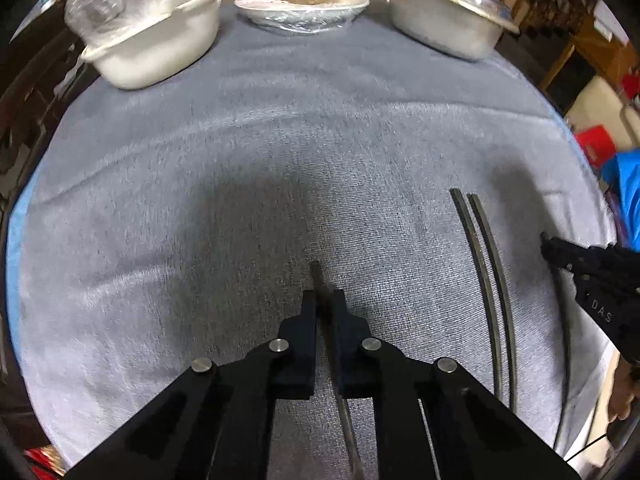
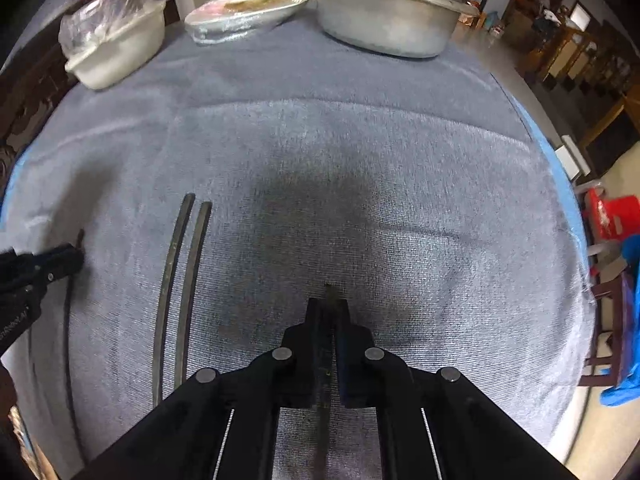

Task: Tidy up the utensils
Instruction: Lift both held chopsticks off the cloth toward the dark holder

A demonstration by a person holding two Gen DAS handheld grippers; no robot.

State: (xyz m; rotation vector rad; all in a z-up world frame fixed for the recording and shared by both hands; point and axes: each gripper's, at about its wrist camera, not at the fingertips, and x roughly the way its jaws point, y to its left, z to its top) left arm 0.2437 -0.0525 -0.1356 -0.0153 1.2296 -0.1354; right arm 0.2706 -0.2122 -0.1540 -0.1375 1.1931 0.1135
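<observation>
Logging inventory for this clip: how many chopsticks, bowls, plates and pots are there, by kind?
Chopsticks: 4, two loose, one in left gripper, one in right gripper
White bowl: 1
Covered plate: 1
Lidded metal pot: 1
Total: 7

We see right gripper (image 2: 329, 308) clamped on dark chopstick (image 2: 329, 292); chopstick pair (image 2: 182, 280) at nine o'clock; metal pot (image 2: 388, 20) at twelve.

Soft, even indoor light falls from overhead on the grey tablecloth (image 1: 280, 128). A broad dark shadow pools at the centre of each frame. Fisheye distortion bends the edges into black corners. The metal pot (image 1: 444, 20) at upper right glints dully, and the plastic-wrapped white bowl (image 1: 152, 44) at upper left is smeared with blur. The background room is dim and unfocused.
</observation>
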